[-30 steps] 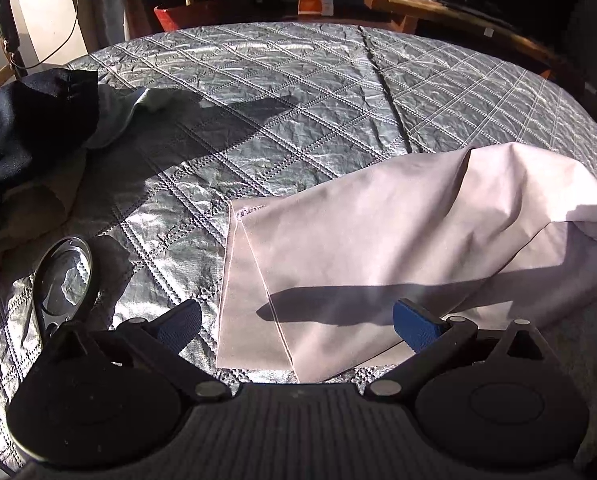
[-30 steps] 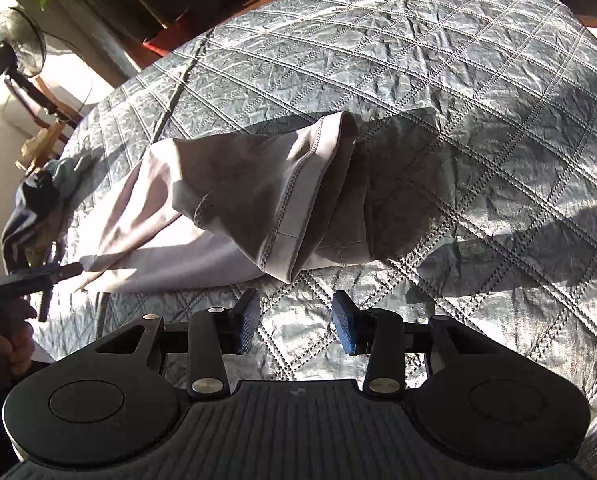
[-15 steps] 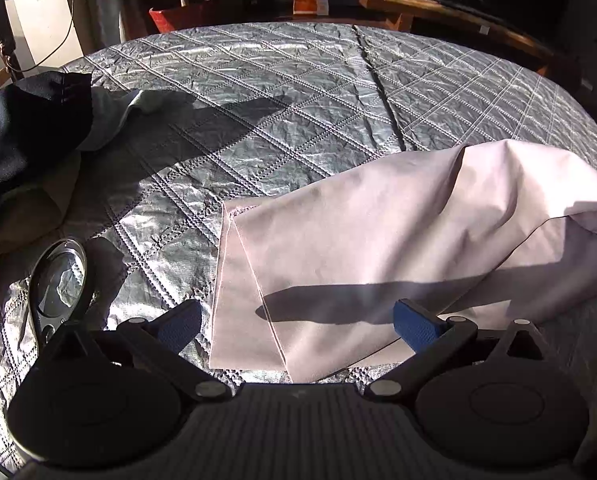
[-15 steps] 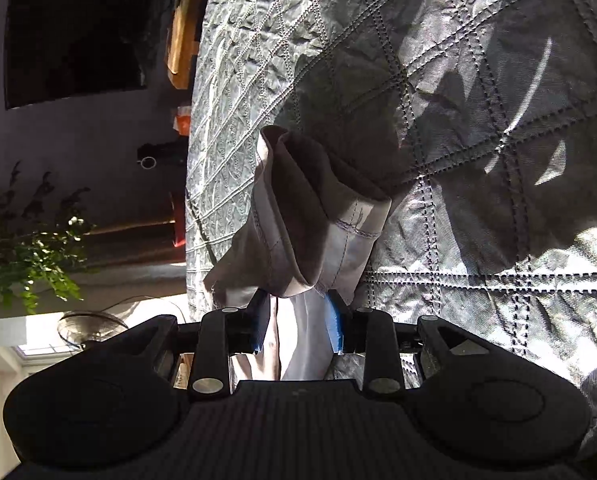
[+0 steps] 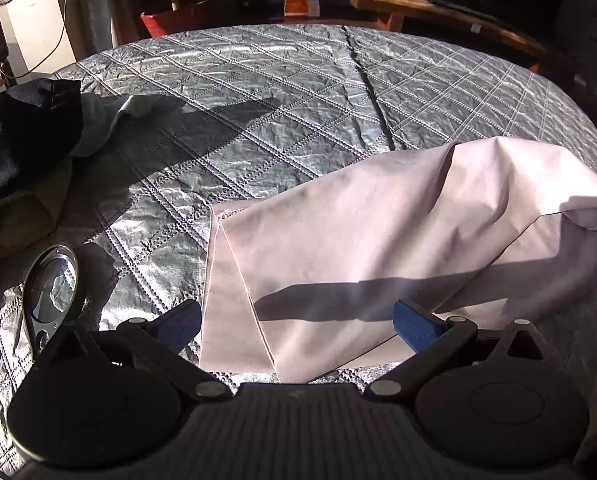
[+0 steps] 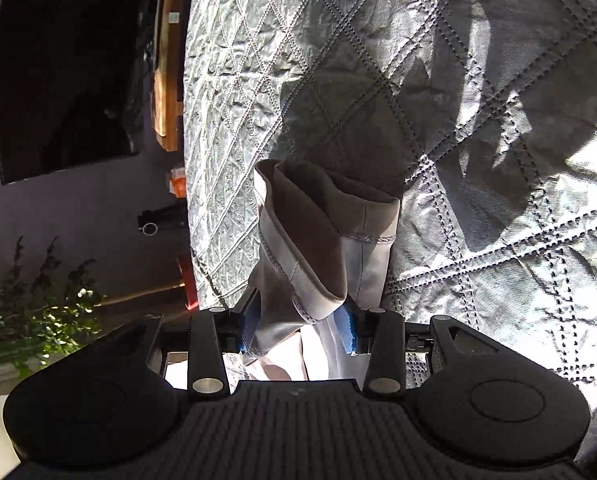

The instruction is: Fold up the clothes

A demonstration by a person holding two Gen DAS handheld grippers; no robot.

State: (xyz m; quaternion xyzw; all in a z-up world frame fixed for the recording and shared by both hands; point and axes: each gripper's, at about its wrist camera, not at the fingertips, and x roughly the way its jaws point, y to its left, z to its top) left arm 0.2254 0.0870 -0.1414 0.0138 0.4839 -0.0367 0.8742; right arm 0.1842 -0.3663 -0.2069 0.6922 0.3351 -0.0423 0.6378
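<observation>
Garment (image 5: 378, 240), pale pink: hemmed end, a second ago flat on quilted tabletop (image 5: 282, 92), now clamped in right gripper (image 6: 298, 332), lifted; left gripper (image 5: 298, 320) gapes wide over near edge; fold begins.

No legible text, label, brand, number or sign found in either view; the small orange box (image 5: 299, 5) on the far furniture beyond the table bears markings, but they are too small and blurred to read
</observation>
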